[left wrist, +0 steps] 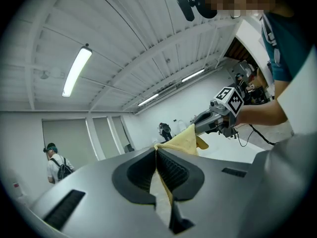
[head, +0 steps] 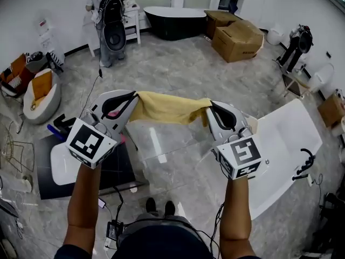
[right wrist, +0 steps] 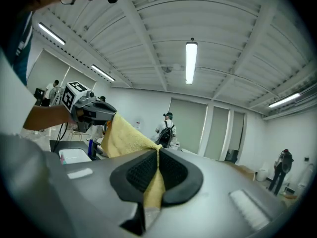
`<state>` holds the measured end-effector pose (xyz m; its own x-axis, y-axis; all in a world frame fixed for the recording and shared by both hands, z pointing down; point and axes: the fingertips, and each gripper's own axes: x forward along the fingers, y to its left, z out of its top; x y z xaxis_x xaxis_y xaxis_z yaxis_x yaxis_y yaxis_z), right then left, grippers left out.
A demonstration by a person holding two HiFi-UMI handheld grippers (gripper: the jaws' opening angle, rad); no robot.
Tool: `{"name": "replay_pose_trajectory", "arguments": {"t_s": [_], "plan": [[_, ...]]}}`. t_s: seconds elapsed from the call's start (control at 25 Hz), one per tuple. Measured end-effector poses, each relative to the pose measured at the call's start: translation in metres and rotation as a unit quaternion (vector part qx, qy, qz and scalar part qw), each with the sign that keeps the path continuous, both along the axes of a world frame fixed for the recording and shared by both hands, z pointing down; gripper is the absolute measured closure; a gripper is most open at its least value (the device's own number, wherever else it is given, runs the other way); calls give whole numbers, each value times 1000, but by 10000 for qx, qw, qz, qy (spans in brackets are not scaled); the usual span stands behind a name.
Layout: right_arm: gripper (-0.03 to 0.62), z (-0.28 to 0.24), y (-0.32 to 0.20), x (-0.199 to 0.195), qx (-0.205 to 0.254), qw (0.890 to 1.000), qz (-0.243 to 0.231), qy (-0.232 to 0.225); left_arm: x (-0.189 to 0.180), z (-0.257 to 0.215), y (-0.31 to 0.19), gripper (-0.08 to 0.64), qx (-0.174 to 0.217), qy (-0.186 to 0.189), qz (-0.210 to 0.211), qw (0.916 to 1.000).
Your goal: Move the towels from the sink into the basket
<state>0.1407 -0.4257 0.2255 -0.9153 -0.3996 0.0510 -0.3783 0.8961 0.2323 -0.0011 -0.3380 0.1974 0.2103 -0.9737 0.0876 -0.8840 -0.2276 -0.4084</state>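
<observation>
Forearms nearest, each carrying a claw: left gripper (head: 133,97) and right gripper (head: 212,108), both clamped tight on opposite corners of the yellow towel (head: 170,108). It hung stretched between them in the air over the tiled floor (head: 178,74), left of the white basin (head: 285,134). Hold looked thin, edges only; pulling the claws apart could slip a corner free and drop the cloth to the floor. Basket not made out. Farther off, a person with a backpack (head: 110,20) could block the way.

Head view downward, gripper views sharing towel (head: 170,109)
</observation>
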Motion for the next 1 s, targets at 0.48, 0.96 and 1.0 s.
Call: {"name": "replay_pose_trajectory", "arguments": {"t_s": [0.48, 0.96, 1.0], "plan": [[571, 15, -24, 114, -52, 9850, 1698, 295, 88, 16, -74, 546, -61, 189, 1606, 9868], [571, 30, -11, 186, -66, 9653, 2585, 359, 150, 37, -93, 546, -96, 383, 2576, 9654], [571, 32, -11, 190, -65, 9645, 2615, 369, 153, 38, -94, 546, -100, 406, 2604, 9646]]}}
